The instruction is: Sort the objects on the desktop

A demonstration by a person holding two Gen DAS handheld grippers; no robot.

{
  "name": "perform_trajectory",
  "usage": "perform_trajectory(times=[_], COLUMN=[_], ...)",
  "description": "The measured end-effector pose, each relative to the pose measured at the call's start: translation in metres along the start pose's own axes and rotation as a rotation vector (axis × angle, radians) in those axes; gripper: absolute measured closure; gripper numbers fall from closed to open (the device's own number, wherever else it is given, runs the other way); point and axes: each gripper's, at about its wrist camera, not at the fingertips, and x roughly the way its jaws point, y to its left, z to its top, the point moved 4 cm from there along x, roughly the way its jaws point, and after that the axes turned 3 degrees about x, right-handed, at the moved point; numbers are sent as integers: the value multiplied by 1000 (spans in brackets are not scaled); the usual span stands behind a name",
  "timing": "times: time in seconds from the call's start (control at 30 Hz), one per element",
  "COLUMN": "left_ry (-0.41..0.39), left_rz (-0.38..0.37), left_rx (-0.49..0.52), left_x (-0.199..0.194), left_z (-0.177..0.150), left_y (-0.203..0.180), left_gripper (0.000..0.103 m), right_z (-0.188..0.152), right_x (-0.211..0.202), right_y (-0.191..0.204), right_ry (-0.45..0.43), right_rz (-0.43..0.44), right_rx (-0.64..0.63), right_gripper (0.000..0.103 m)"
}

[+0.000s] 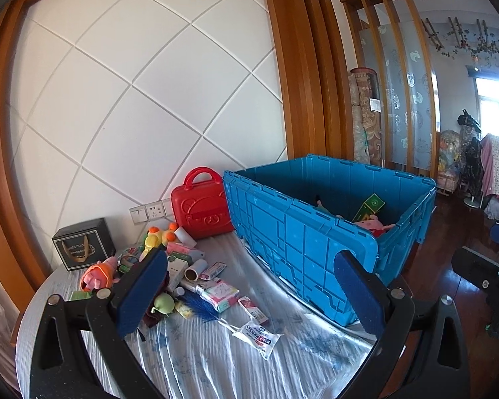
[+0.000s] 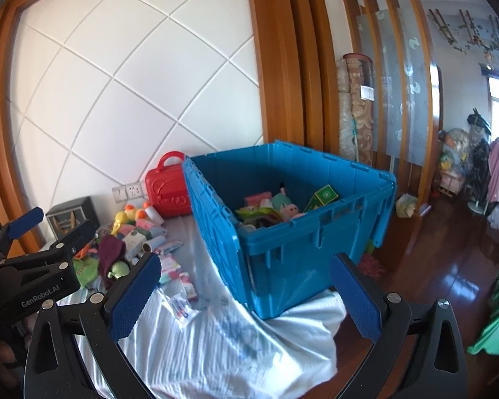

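Observation:
A big blue crate point(image 1: 302, 242) stands on the round table and holds plush toys and a green box point(image 1: 371, 204); it also shows in the right wrist view point(image 2: 282, 252). A pile of small objects lies to its left: a pink plush point(image 1: 98, 272), a yellow toy point(image 1: 156, 237), a green apple point(image 1: 164, 303), pink packets point(image 1: 218, 294), a white sachet point(image 1: 257, 335). My left gripper point(image 1: 249, 294) is open and empty above the table, and appears in the right wrist view point(image 2: 50, 229). My right gripper point(image 2: 246, 299) is open and empty, in front of the crate.
A red toy suitcase point(image 1: 199, 204) and a black box point(image 1: 83, 244) stand against the white wall. The table wears a plastic-covered cloth point(image 1: 199, 359) whose edge hangs at the front right point(image 2: 282, 349). Wooden floor and room clutter lie to the right.

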Motion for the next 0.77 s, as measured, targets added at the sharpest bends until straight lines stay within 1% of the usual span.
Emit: perform_trajectory(times=[0.13, 0.43, 0.57, 0.63, 0.77], left_ry=[21, 41, 51, 39, 13], left_rz=[-7, -1, -17, 0, 12], left_rx=[-13, -26, -19, -6, -14], left_x=[-1, -10, -12, -16, -23], left_z=[-3, -11, -12, -13, -10], left_y=[0, 7, 5, 4, 6], left_gripper=[1, 1, 1, 1, 1], right_z=[-1, -4, -5, -5, -3], right_x=[-2, -8, -11, -12, -16], right_y=[0, 4, 4, 3, 3], right_ry=[1, 4, 2, -1, -13], right_rz=[13, 27, 37, 40, 39], right_rx=[-6, -18, -13, -12, -15], right_gripper=[0, 0, 0, 0, 0])
